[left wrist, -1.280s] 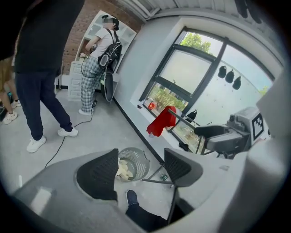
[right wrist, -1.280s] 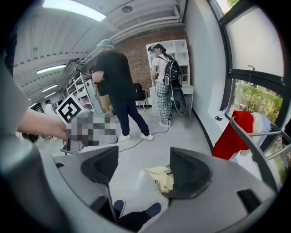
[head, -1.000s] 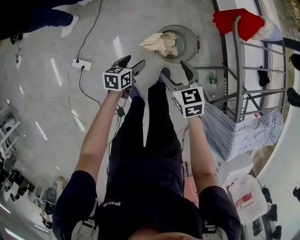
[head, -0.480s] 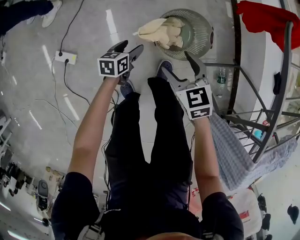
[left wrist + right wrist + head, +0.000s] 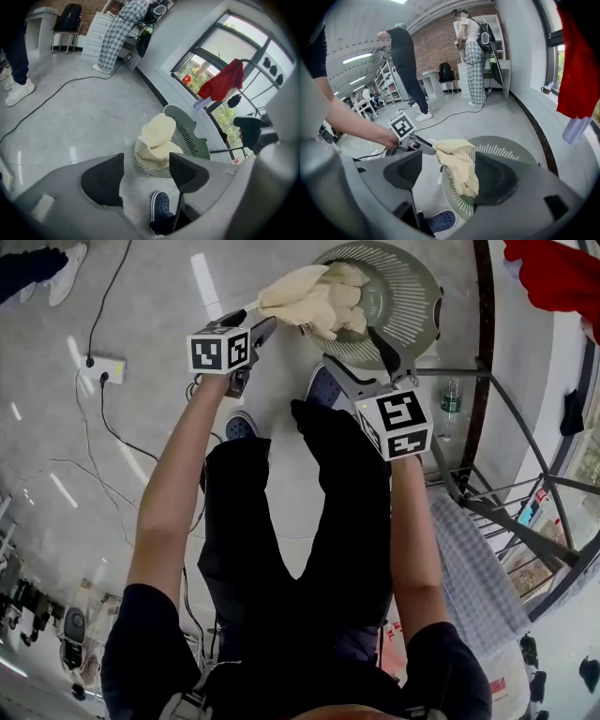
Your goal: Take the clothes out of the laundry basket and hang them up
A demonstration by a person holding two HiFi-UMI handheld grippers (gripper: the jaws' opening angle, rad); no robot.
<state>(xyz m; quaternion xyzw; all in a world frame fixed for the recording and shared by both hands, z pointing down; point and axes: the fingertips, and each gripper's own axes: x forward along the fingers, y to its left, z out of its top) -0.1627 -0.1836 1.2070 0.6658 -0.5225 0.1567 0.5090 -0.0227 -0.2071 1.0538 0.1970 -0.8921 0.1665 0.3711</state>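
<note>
The cream cloth (image 5: 314, 298) hangs over the left rim of the laundry basket (image 5: 417, 282) at the top middle of the head view, just ahead of the left gripper (image 5: 251, 322) (the nearer one), and both it and the right gripper (image 5: 352, 354) have jaws wide apart, holding nothing.

Laundry basket (image 5: 412, 296): pale sage-grey, slotted walls. Garment (image 5: 314, 298): cream/pale yellow, plain. Red cloth (image 5: 558, 273): plain, bright. Check cloth (image 5: 473, 568): fine blue-grey & white. Rack (image 5: 484, 324): dark grey. Left gripper (image 5: 251, 322) & right gripper (image 5: 361, 357): grey w/ black pads, cubes white w/ black square markers. Clog (image 5: 325, 385): navy. Floor (image 5: 150, 296): lt grey, glossy. Trousers (image 5: 328, 521): black.
</note>
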